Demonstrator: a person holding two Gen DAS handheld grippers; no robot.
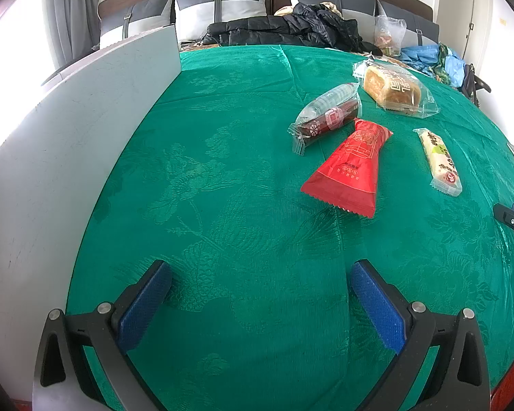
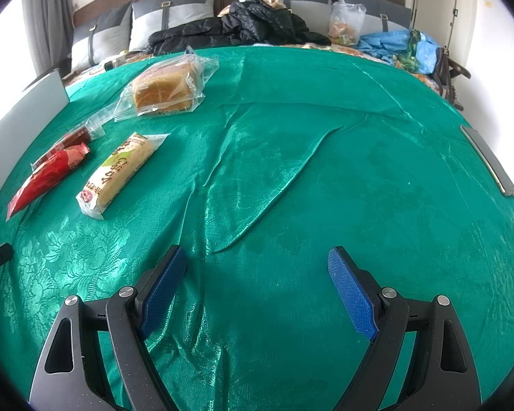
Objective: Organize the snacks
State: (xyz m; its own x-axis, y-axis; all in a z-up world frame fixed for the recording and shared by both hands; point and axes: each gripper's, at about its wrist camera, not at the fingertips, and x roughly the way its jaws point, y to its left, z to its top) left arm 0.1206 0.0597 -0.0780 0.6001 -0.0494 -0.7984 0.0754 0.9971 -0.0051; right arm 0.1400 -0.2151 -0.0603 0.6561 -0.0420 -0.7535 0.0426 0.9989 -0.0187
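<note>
Several wrapped snacks lie on a green cloth. A red packet lies ahead and right of my left gripper; it also shows in the right wrist view. Behind it lies a dark red cracker roll. A bagged bread loaf lies farthest back. A pale yellow bar lies left of my right gripper. Both grippers are open, empty and low over the cloth.
A grey-white board stands along the cloth's left edge, also in the right wrist view. Behind the cloth lie black jackets, a clear bag and blue bags. A grey strip lies at the right edge.
</note>
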